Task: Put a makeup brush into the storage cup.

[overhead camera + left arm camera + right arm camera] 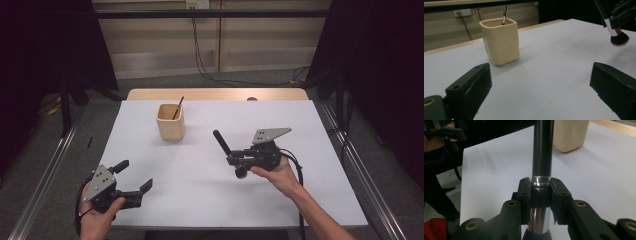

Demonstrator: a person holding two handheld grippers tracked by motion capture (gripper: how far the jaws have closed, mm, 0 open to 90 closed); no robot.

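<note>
right gripper [239,159]: jaws clamped on the silver ferrule of a makeup brush [226,150], held above the surface [300,200].
brush axis: black handle points up and away toward the cup; bristles hang at the near end.
cup [170,122]: cream, square, upright, beyond and to the left of the brush; a thin brush [178,107] stands inside.
left gripper [135,181]: jaws wide open, empty, at the near left edge.
nearer hand: the right, judged to carry the brush to the cup.
</note>
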